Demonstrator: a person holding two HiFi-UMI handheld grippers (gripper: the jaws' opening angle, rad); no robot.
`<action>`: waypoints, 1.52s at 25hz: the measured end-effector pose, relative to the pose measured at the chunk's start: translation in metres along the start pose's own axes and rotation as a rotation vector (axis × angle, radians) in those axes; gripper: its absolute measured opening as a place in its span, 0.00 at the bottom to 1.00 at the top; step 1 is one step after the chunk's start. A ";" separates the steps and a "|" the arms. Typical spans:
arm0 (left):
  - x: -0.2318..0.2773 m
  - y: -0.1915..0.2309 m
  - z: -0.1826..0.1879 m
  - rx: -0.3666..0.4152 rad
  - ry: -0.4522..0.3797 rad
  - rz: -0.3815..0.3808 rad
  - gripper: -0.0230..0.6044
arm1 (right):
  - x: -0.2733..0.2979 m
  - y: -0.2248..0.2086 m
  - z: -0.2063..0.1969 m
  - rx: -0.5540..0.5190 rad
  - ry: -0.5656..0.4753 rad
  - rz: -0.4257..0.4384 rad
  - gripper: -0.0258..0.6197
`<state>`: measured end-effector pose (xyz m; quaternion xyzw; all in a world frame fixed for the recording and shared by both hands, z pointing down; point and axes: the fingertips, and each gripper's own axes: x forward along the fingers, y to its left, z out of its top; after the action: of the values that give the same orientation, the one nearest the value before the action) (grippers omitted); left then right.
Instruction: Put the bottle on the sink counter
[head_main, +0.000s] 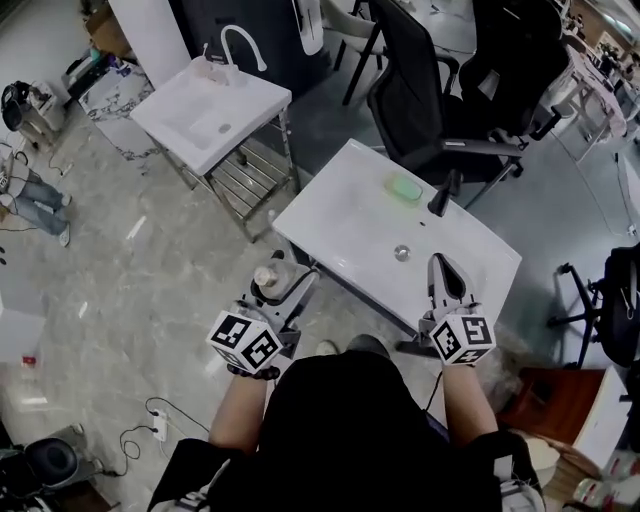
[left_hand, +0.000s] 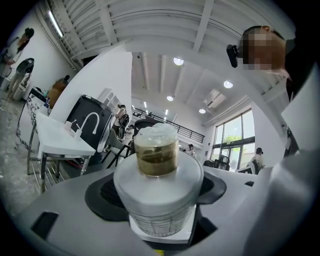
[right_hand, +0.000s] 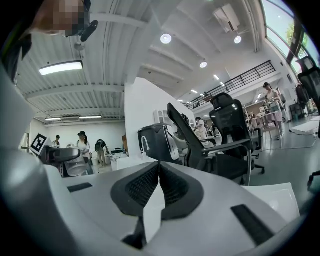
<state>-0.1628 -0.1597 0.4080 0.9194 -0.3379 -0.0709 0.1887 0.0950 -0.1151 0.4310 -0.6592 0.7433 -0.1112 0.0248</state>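
left gripper (head_main: 287, 283): jaws spread wide and clamped on the bottle, one black pad on each side of it; the marker cube sits at the back end, near the person's forearm

bottle (left_hand: 159, 200): frosted white body with a gold-ish band under a clear cap, standing upright in the left jaws. From the head view it's off the near-left edge of the sink counter, over the floor, so not on the surface yet

right gripper (right_hand: 159, 172): jaws clenched together, pads meeting, nothing between them. In the head view the tips poke over the near edge of the sink counter

sink counter (head_main: 340, 215): white, set at an angle right in front of the person, with a shallow basin

drain (head_main: 402, 253): small metal circle in the basin, just beyond the right jaws

black faucet (head_main: 443, 194): at the far side of the basin

green soap thing (head_main: 405, 187): just beside the faucet on the far rim; can't tell exactly what it is

second sink (head_main: 205, 110): white, on a metal frame, well apart at upper left, with a curved white tap

office chairs (head_main: 450, 90): black, behind the sink counter
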 end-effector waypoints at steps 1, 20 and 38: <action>0.003 0.002 -0.003 -0.007 0.006 -0.007 0.60 | 0.001 0.000 -0.003 0.003 0.008 -0.005 0.09; 0.081 0.043 -0.025 -0.035 0.118 -0.017 0.60 | 0.062 -0.026 -0.045 0.010 0.130 0.045 0.09; 0.226 0.102 -0.077 -0.026 0.274 -0.007 0.60 | 0.131 -0.048 -0.090 0.008 0.286 0.131 0.09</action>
<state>-0.0312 -0.3548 0.5189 0.9191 -0.3045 0.0503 0.2448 0.1084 -0.2371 0.5422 -0.5869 0.7801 -0.2048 -0.0715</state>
